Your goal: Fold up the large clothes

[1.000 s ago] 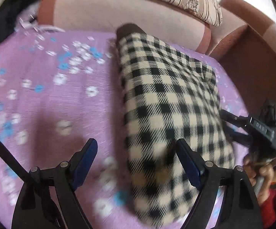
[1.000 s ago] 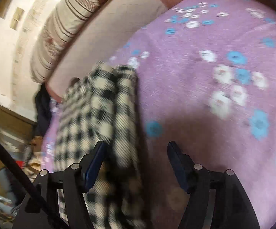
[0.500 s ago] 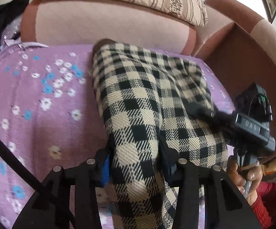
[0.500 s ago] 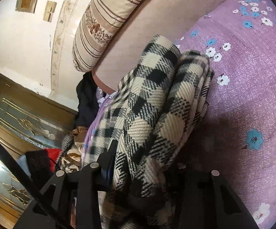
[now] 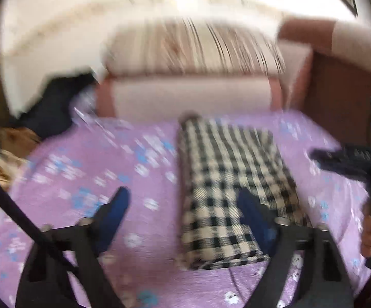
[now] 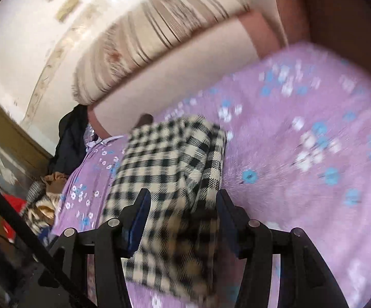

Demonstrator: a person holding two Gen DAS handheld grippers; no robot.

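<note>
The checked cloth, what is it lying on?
The checked cloth lies folded on a purple flowered sheet. Whatever the sheet covers beneath is hidden.

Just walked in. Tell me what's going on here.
A person with a claw in each hand is folding a checked garment on a purple floral sheet. The garment lies folded into a long, narrow bundle in front of a striped pillow. The left claw is open above the bundle's near end, gripping nothing. The right claw is open too, its fingers straddling the cloth. The pictures are blurred.
</note>
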